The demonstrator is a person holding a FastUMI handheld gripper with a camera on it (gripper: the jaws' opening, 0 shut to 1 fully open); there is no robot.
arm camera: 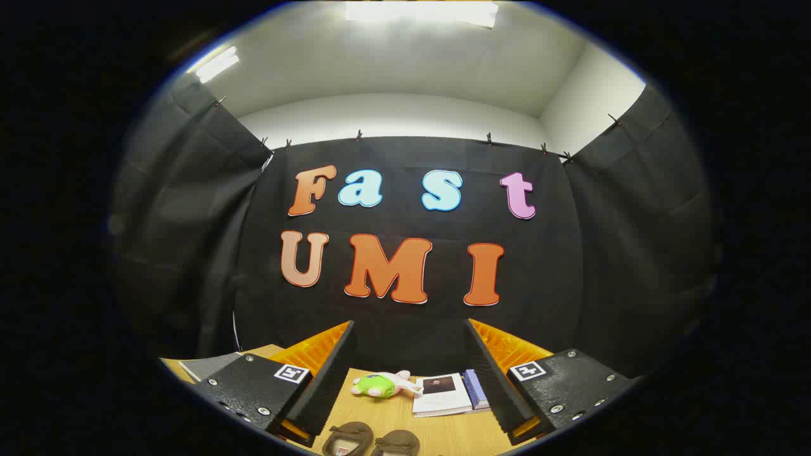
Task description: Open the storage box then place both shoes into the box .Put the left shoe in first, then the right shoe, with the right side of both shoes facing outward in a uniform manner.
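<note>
Gripper (408, 380) was held high and level above a wooden table (456, 434), its two black fingers (326, 373) spread wide apart with nothing between them. Two dark shoes (370, 440) lay side by side on the table just below and between the fingers, partly cut off from sight. Beyond the fingers rested a green and pink plush toy (383, 384) and, just beside it, a small stack of books (450, 392). A grey flat object (209, 365) lay beyond the left finger; whether it was the storage box could not be told. By the look of it, the task had barely begun: the opening step remained, calling for the gripper to tilt down and find the box.
</note>
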